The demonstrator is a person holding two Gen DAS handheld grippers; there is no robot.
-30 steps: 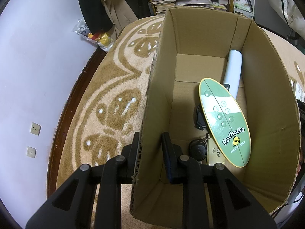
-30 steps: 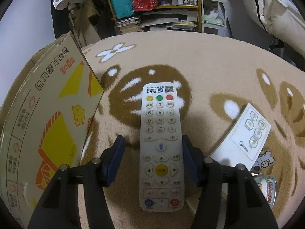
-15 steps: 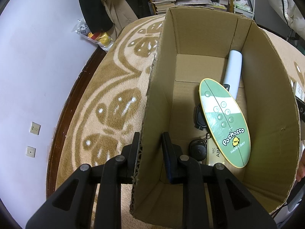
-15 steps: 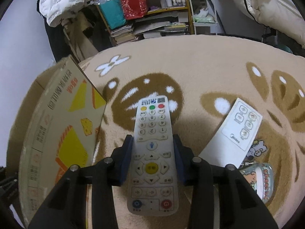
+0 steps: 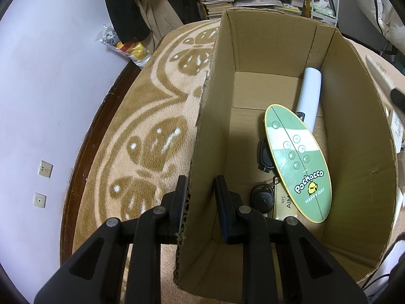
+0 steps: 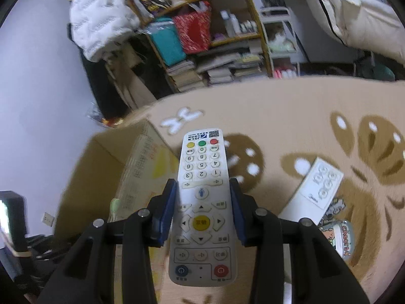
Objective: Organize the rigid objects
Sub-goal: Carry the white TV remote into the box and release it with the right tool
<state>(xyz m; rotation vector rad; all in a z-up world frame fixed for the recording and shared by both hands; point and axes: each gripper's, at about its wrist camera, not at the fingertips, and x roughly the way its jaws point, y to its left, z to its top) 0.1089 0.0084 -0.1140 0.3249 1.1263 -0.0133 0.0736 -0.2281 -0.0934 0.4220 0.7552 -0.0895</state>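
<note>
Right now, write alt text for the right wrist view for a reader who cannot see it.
The right tool grips a white remote control by its sides, lifted above a beige patterned rug. An open cardboard box sits to the left; a flat white remote lies on the rug to the right. Cluttered shelves fill the background.

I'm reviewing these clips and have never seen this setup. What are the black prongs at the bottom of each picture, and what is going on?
Those prongs are two handheld grippers; each carries a camera looking along its fingers. In the left camera's picture, the left gripper straddles the wall of a cardboard box standing on a patterned rug; the box holds a green oval board, a white tube and small dark items. In the right camera's picture, the right gripper grips a white remote above the rug; another white remote lies there.
</note>
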